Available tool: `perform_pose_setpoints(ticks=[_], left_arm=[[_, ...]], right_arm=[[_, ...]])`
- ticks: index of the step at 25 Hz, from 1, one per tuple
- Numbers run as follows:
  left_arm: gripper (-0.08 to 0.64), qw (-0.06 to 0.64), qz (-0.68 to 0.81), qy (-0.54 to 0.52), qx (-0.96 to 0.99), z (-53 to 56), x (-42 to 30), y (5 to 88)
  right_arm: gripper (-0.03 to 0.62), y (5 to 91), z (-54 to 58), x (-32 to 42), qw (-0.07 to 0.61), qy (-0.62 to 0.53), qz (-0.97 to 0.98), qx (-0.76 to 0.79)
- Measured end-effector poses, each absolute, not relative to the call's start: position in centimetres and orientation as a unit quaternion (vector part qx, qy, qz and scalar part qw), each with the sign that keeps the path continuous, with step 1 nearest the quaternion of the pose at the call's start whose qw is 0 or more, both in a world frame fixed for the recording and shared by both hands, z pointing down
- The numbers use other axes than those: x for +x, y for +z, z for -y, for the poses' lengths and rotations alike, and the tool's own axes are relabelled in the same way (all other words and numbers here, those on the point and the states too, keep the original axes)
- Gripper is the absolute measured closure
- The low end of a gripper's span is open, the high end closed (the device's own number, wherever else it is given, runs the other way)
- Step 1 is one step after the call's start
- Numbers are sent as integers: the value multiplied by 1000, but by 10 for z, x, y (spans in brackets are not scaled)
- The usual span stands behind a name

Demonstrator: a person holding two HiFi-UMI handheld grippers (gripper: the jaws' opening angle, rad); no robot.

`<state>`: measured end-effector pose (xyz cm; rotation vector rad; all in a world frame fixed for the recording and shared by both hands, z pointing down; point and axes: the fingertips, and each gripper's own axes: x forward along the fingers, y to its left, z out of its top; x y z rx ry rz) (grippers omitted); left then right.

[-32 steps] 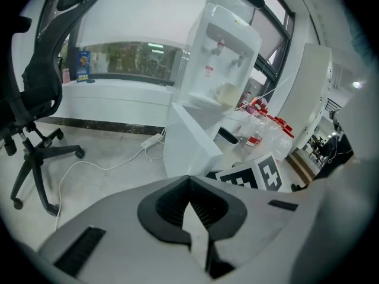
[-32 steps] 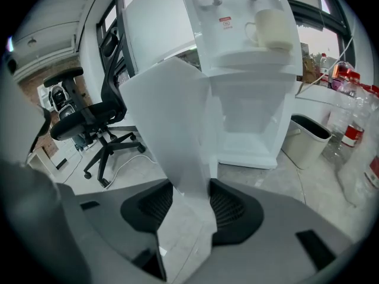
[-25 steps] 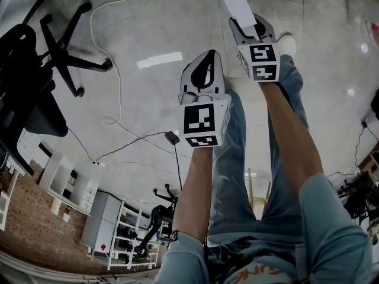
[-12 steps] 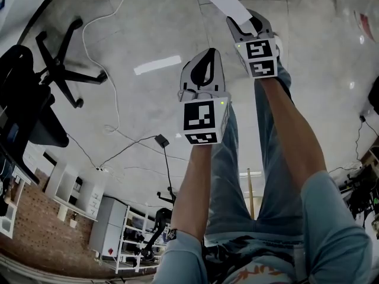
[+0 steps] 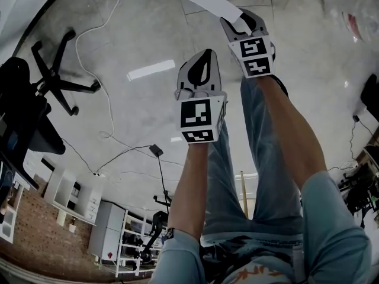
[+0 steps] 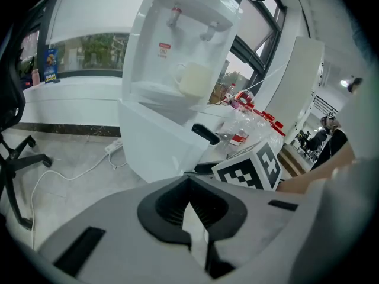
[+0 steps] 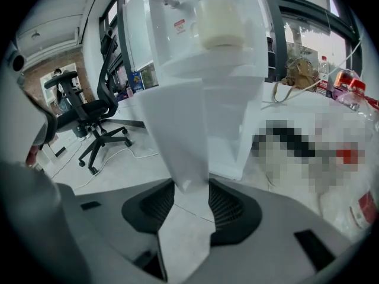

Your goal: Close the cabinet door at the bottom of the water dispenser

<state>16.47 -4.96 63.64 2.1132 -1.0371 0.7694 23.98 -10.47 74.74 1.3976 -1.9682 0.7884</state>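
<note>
Leftward swings the flat white cabinet door (image 7: 189, 135), pinched by the right gripper (image 7: 190, 188), jaws just tightened.
Mid-close; left gripper (image 6: 189, 188) idle, closed, empty. Next: push home.

The white flat cabinet door (image 7: 183, 135) stood open before the white plastic water dispenser (image 7: 237, 108), with a black wheeled office chair (image 7: 89, 114) to its left and clear plastic bottles (image 6: 240, 129) to its right.

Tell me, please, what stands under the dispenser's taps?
A pale cup stands on the ledge under both taps. Its own wall hides whatever is inside it.
</note>
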Motion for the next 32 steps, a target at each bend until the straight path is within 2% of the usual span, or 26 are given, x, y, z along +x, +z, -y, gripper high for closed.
perform_pose_setpoints(ticks=[12, 32], left_arm=[[549, 311, 414, 286, 806, 110, 201, 645], [549, 316, 463, 265, 785, 139, 224, 650]], right_arm=[[414, 747, 141, 284, 297, 286, 743, 527], [416, 751, 204, 333, 316, 263, 772, 485]])
